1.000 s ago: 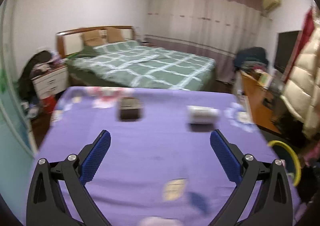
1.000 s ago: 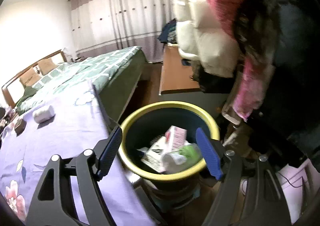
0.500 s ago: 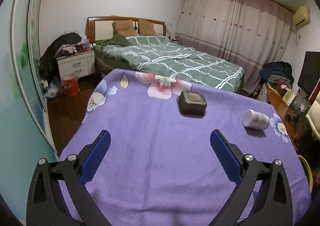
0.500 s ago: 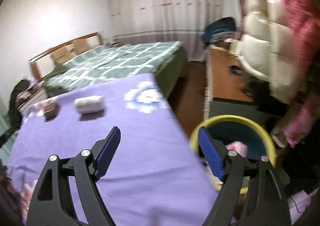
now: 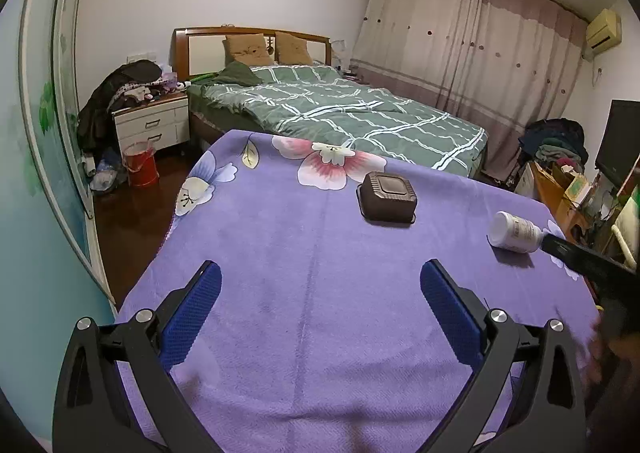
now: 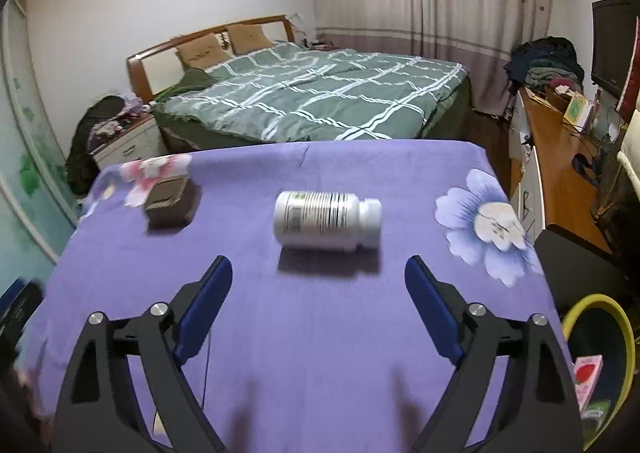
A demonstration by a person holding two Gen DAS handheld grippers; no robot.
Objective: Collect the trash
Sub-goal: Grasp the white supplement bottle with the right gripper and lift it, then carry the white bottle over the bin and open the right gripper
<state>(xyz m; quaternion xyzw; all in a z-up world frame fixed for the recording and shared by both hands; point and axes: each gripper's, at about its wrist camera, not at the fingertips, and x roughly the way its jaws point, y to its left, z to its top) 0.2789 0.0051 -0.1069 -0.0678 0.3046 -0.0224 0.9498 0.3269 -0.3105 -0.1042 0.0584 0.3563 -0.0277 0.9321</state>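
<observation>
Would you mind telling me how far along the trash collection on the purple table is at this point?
Some is done: the yellow-rimmed bin beside the table already holds packaging. In hand, nothing yet: the right gripper is empty, its jaws opening toward the white pill bottle lying on its side. Left to do: that bottle and the brown square container further back. The left gripper is open and empty.

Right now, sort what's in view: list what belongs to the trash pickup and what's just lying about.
For the job:
- white bottle, lying on its side on the purple cloth
- brown tray, upside down
- yellow-rimmed bin, trash already inside

Just there:
- purple flowered cloth
- bed
- nightstand
- red bucket
- desk
</observation>
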